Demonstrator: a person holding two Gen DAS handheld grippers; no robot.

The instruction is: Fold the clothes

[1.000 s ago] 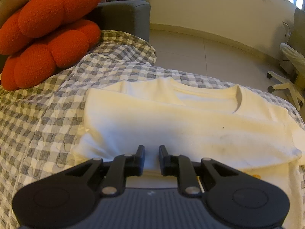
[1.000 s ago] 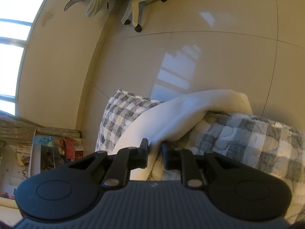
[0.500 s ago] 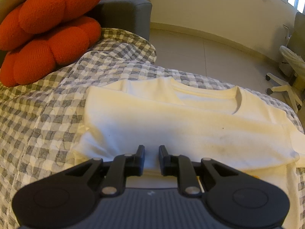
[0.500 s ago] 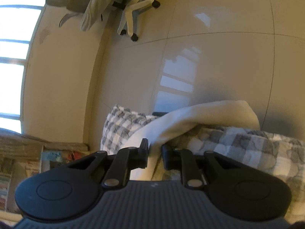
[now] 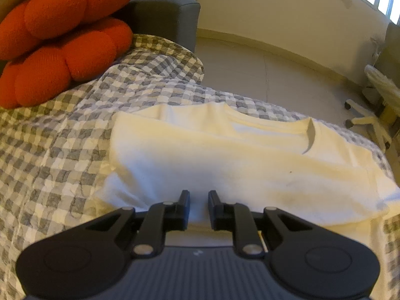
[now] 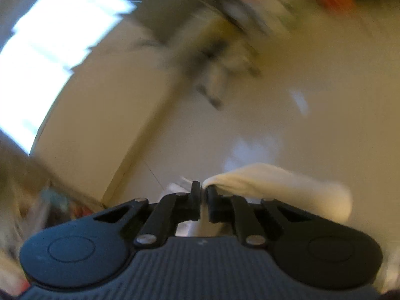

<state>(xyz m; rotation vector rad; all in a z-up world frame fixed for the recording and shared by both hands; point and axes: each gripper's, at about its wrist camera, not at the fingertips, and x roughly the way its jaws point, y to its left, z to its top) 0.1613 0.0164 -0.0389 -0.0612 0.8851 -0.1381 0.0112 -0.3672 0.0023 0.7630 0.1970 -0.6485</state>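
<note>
A cream T-shirt lies spread across a grey-and-white checked blanket, its neckline toward the far edge of the bed and one side already folded over, so a straight folded edge runs along its left. The left gripper sits low over the near part of the shirt, pointing down at it; its 2 fingers stand a narrow gap apart with cream fabric showing in that gap, and whether the pads actually press the cloth I cannot tell. To the left, orange knotted cushions rest against a grey sofa arm, and an office chair stands on the tiled floor beyond the bed.

The right wrist view is badly smeared by motion. The right gripper is closing, its jaws almost together, with a fold of the same cream shirt pinched at the tips and trailing off to the right and down past the gripper body. Behind it only the pale floor, a beige wall and a bright window can be made out; the rest is too blurred to name
</note>
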